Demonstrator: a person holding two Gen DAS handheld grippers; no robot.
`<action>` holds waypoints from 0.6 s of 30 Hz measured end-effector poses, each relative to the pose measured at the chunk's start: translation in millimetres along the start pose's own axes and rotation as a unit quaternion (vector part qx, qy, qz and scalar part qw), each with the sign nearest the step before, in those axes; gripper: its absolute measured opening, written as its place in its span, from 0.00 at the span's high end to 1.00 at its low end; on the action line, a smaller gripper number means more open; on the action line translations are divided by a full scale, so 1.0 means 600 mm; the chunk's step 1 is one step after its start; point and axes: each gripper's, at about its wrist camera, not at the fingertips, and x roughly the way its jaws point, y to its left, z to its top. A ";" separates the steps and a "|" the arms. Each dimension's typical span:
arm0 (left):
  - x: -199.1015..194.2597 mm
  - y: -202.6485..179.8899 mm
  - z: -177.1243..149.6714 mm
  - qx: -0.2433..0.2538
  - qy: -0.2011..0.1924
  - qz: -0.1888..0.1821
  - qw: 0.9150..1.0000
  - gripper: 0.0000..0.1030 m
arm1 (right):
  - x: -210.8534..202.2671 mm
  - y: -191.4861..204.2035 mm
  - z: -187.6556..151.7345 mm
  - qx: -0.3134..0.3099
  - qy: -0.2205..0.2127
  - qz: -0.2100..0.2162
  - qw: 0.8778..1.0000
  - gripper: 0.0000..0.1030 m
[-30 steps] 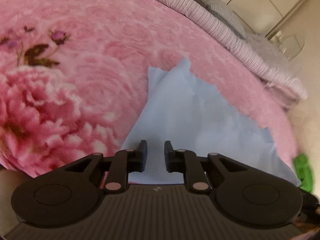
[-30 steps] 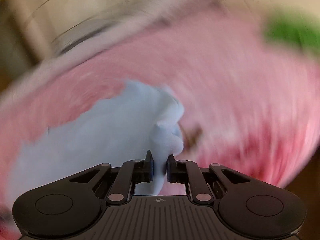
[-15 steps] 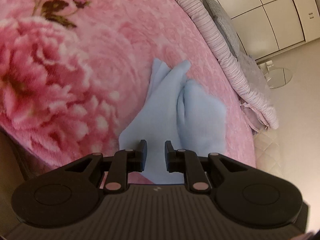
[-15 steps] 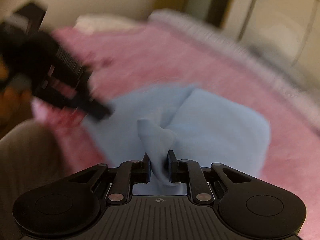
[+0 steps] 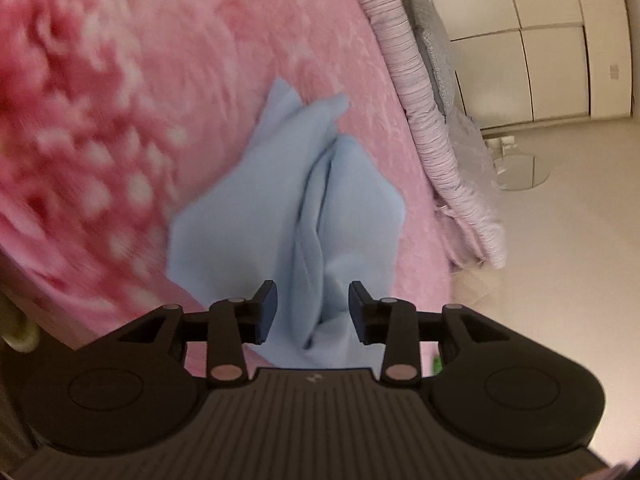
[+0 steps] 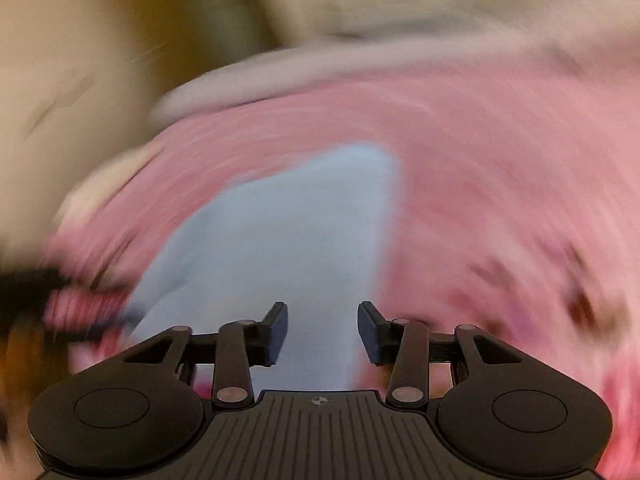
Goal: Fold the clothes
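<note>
A pale blue, soft cloth garment (image 5: pixel 280 216) is lying on the pink floral plush blanket (image 5: pixel 120 120) that is covering the bed, close to the blanket's near edge, with one flap doubled over toward the middle so that a raised lengthwise ridge is running down it. The left gripper (image 5: pixel 313 312) is hovering just above the garment's near end with its jaws standing wide apart and gripping nothing, the ridge lying in line with the gap. The right gripper (image 6: pixel 322 332) is likewise standing wide and empty over the same blue cloth (image 6: pixel 280 240) (this view is heavily smeared by motion, so finer detail of the cloth's edges cannot be made out). Judging from how the garment is lying, one fold is sitting in place and the piece is still looking loose and uneven, so the work appears to be somewhere amid the folding. The next move is probably calling for a fresh pinch on an outer edge or corner, taken low against the blanket, with the lifted layer carried across evenly so the bunched ridge is not dragged out of shape.
</note>
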 end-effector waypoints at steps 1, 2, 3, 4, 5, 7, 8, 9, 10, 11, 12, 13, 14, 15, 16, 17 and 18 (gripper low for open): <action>0.010 0.001 0.001 -0.007 0.004 -0.002 1.000 0.67 | 0.002 -0.022 0.002 0.054 -0.002 -0.001 0.999 0.59; 0.019 0.000 0.001 -0.009 0.007 0.000 1.000 0.67 | 0.004 -0.044 0.004 0.107 -0.005 -0.002 0.994 0.59; 0.029 -0.003 0.003 -0.006 0.009 0.002 1.000 0.67 | 0.006 -0.066 0.006 0.161 -0.007 -0.004 0.987 0.59; 0.038 -0.008 0.005 -0.001 0.012 0.004 1.000 0.67 | 0.008 -0.089 0.008 0.213 -0.009 -0.005 0.977 0.61; 0.048 -0.013 0.007 0.004 0.016 0.006 1.000 0.67 | 0.010 -0.111 0.010 0.266 -0.012 -0.006 0.964 0.64; 0.067 -0.023 0.011 0.015 0.022 0.009 1.000 0.65 | 0.013 -0.142 0.012 0.345 -0.015 -0.007 0.938 0.68; 0.076 -0.029 0.014 0.023 0.024 0.009 0.999 0.64 | 0.015 -0.140 0.011 0.350 -0.015 -0.007 0.937 0.68; 0.086 -0.035 0.017 0.033 0.026 0.010 0.999 0.64 | 0.018 -0.134 0.012 0.349 -0.017 -0.009 0.937 0.68; 0.093 -0.041 0.019 0.042 0.028 0.011 0.999 0.64 | 0.021 -0.129 0.014 0.346 -0.016 -0.012 0.938 0.69; 0.100 -0.048 0.020 0.055 0.031 0.010 0.998 0.67 | 0.024 -0.123 0.017 0.341 -0.014 -0.015 0.940 0.69; 0.106 -0.057 0.021 0.073 0.034 0.012 0.997 0.73 | 0.026 -0.117 0.020 0.335 -0.011 -0.017 0.942 0.69; 0.109 -0.071 0.021 0.107 0.035 0.018 0.994 0.92 | 0.027 -0.112 0.022 0.328 -0.008 -0.018 0.945 0.70; 0.107 -0.087 0.020 0.147 0.030 0.029 0.988 0.93 | 0.030 -0.105 0.022 0.318 -0.005 -0.016 0.948 0.71; 0.098 -0.102 0.019 0.184 0.016 0.035 0.982 0.93 | 0.033 -0.099 0.020 0.307 -0.003 -0.011 0.952 0.72; 0.085 -0.114 0.018 0.213 0.000 0.032 0.977 0.93 | 0.035 -0.092 0.018 0.297 -0.001 -0.005 0.955 0.74; 0.070 -0.120 0.019 0.228 -0.012 0.025 0.973 0.93 | 0.039 -0.083 0.019 0.284 0.000 -0.003 0.959 0.74; 0.056 -0.121 0.022 0.238 -0.021 0.021 0.971 0.93 | 0.042 -0.071 0.021 0.268 0.001 -0.002 0.963 0.74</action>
